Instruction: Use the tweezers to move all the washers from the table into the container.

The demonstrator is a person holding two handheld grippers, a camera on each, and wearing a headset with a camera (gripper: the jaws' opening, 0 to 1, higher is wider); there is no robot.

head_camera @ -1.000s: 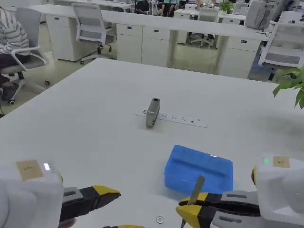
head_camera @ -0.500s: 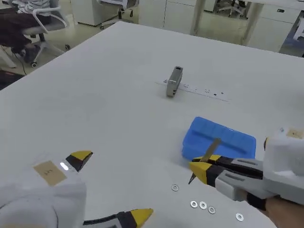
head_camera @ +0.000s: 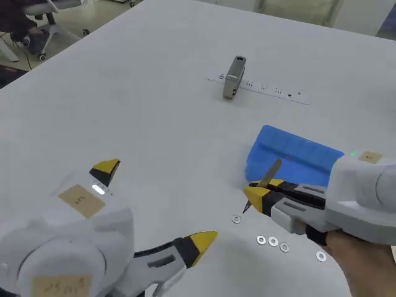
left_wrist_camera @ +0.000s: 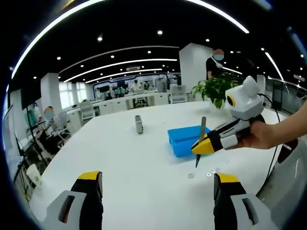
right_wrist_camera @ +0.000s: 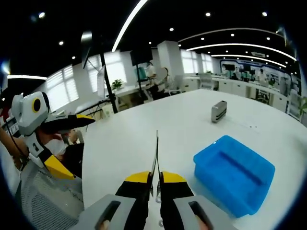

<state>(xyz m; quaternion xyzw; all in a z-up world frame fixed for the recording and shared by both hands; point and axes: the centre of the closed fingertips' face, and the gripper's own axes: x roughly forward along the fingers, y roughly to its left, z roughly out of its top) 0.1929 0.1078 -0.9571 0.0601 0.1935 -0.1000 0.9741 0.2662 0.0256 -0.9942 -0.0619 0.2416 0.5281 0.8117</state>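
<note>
The container (head_camera: 297, 158) at right is blue, the worktop (head_camera: 142, 111) plain white. Fingers (head_camera: 201, 240) are yellow-tipped; washers (head_camera: 273, 241) at lower right are silver.

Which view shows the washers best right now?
Head view: five washers show distinctly on the table beside the right hand-held gripper. The left gripper view shows tiny specks. Right gripper view: cannot tell.

1. An open-plan office: rows of white desks (left_wrist_camera: 120, 102) and swivel chairs (left_wrist_camera: 88, 111) stand at middle left of the left gripper view.
2. Recessed ceiling lights (left_wrist_camera: 159, 32) and long strip lights (left_wrist_camera: 120, 63) run across the top.
3. A potted plant (left_wrist_camera: 214, 88) stands at centre right.
4. Big windows (right_wrist_camera: 61, 90) line the left of the right gripper view.
</note>
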